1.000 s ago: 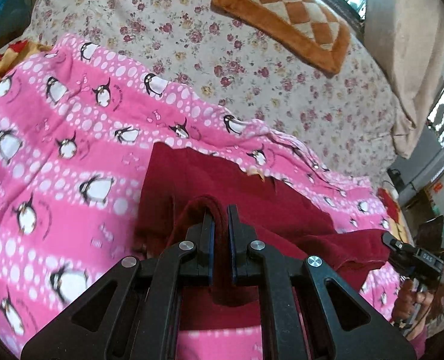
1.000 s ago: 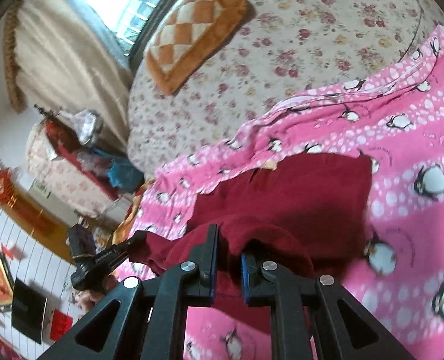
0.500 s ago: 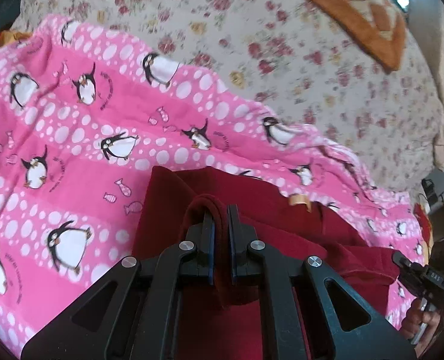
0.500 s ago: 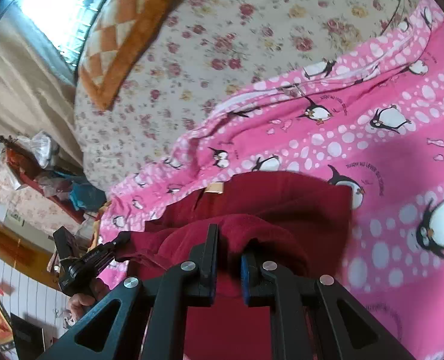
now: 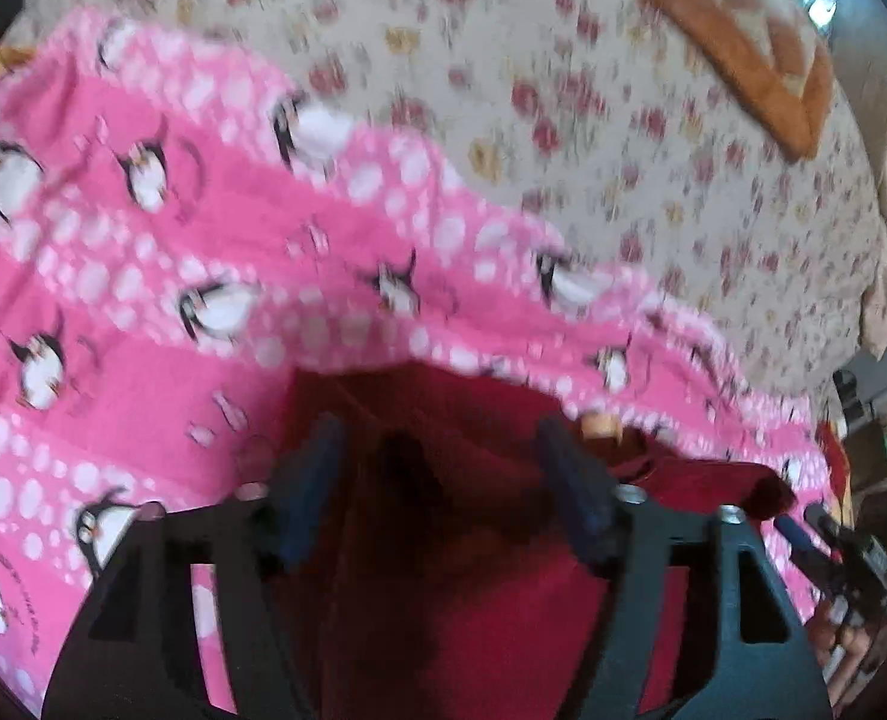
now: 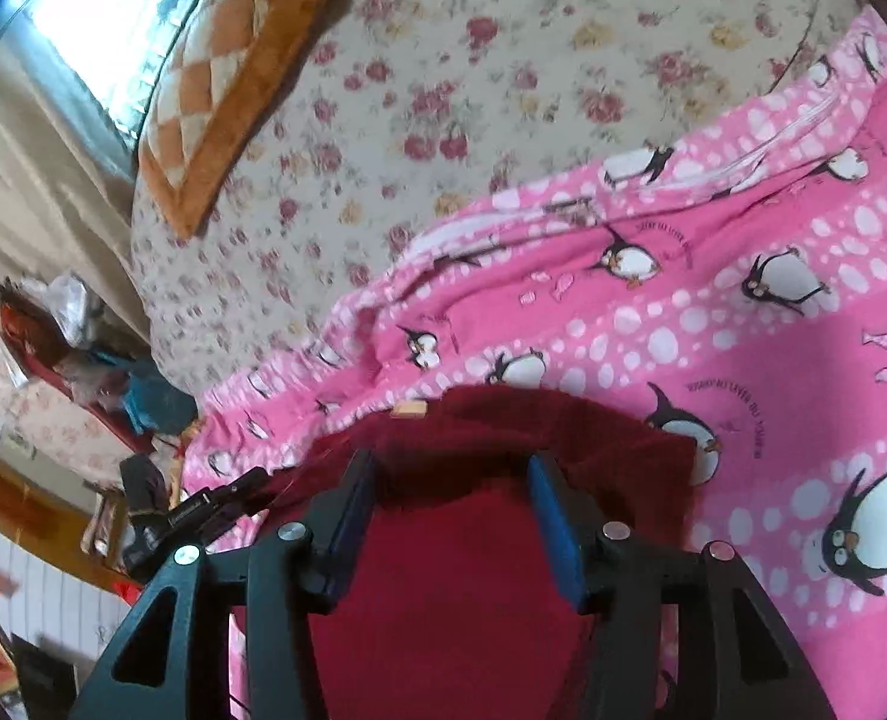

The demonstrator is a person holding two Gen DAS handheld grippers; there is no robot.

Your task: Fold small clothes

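On the pink penguin-print blanket (image 6: 743, 312), spread over a bed with a floral bedspread (image 6: 503, 90), lies the dark red garment (image 6: 461, 570). It sits near the blanket's far edge, folded over on itself, upper layer on lower layer. A small tan label (image 6: 408, 409) shows at its far hem.

Left wrist view: frame is motion-blurred. Left tool (image 5: 437, 480) has its jaws spread wide. Blue-padded fingers (image 5: 314, 480) stand either side of the red cloth with a clear gap between them; nothing is pinched. The garment (image 5: 473, 600) lies directly below and in front of the tool. Whether the pads touch the cloth, cannot tell. Right tool (image 5: 827, 534) is visible at the lower right edge, beside the garment's right end.

Right wrist view: sharp. Right tool (image 6: 452, 480) also has its jaws wide apart, blue pads (image 6: 554, 534) flanking the fold of the garment and gripping nothing. The red cloth fills the space between and under the fingers. Left tool (image 6: 245, 486) appears at lower left, just beside the garment's left corner; whether it touches the cloth, cannot tell.

An orange checkered cushion (image 6: 227, 78) rests on the bedspread near the window, well apart from the garment.
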